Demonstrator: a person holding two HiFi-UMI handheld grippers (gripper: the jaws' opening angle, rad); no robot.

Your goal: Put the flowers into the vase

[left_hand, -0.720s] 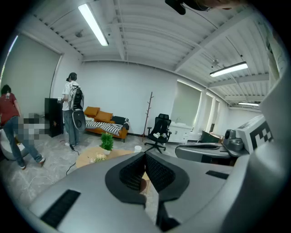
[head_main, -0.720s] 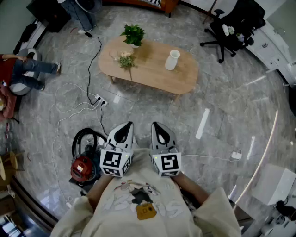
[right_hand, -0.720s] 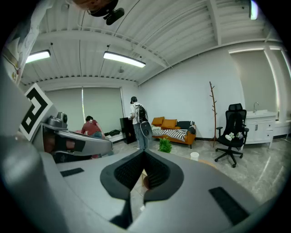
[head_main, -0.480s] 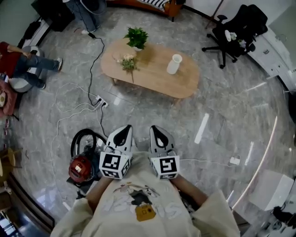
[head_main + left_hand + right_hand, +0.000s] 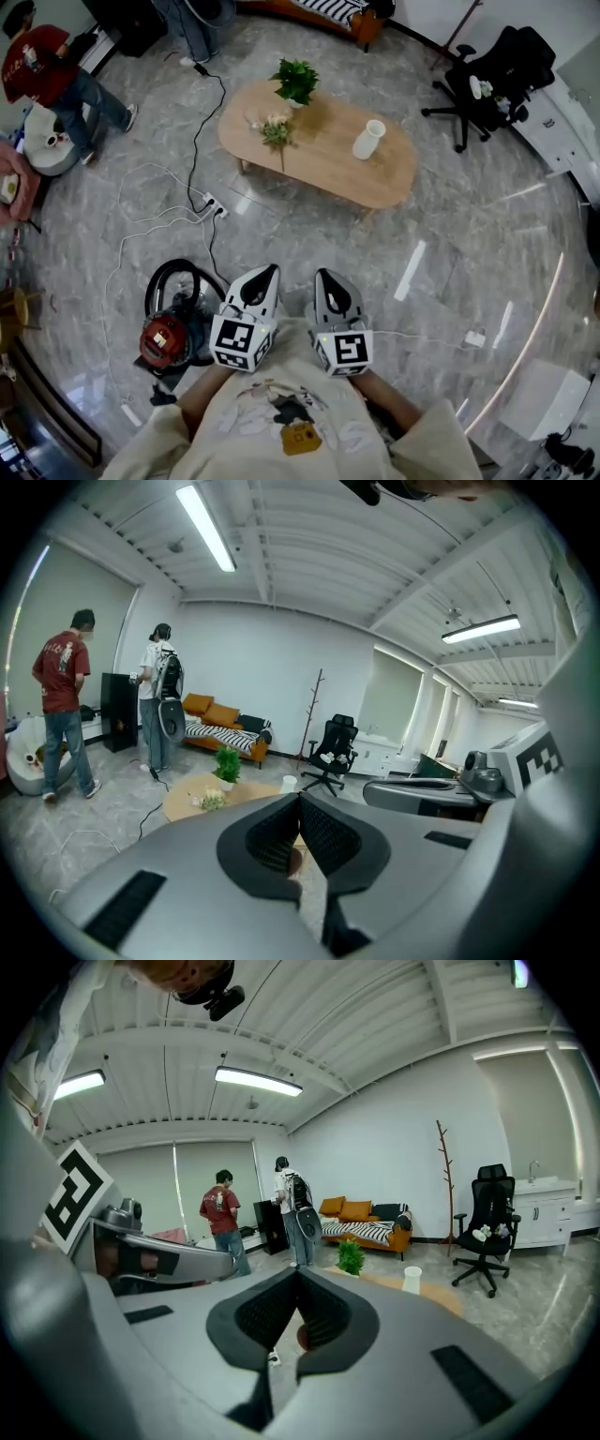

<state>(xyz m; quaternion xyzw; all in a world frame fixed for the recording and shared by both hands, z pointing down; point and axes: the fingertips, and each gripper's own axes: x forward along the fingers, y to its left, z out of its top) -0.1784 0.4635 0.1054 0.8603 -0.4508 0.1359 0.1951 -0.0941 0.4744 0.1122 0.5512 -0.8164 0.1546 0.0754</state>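
Head view, notes taken as two voices.

A: Where do the task's things sit?

B: The small bunch of pale flowers with green leaves (image 5: 276,129) lies flat on the left end of the oval light-wood table (image 5: 323,155), just beside a leafy green potted plant (image 5: 296,81). The white ceramic vase (image 5: 368,139) stands upright toward the right end, well apart from the bunch.

A: And the claws?

B: The left claw (image 5: 265,273) and right claw (image 5: 329,277) hang side by side close to the person's chest, over grey marble floor, well apart from the table. Each gripper view shows the jaws pressed together, nothing between.

A: Why held so?

B: My reading: nothing is within reach yet, so they stay tucked and closed. Task not begun; the stem pointing toward the near edge looks the likeliest place to pinch.
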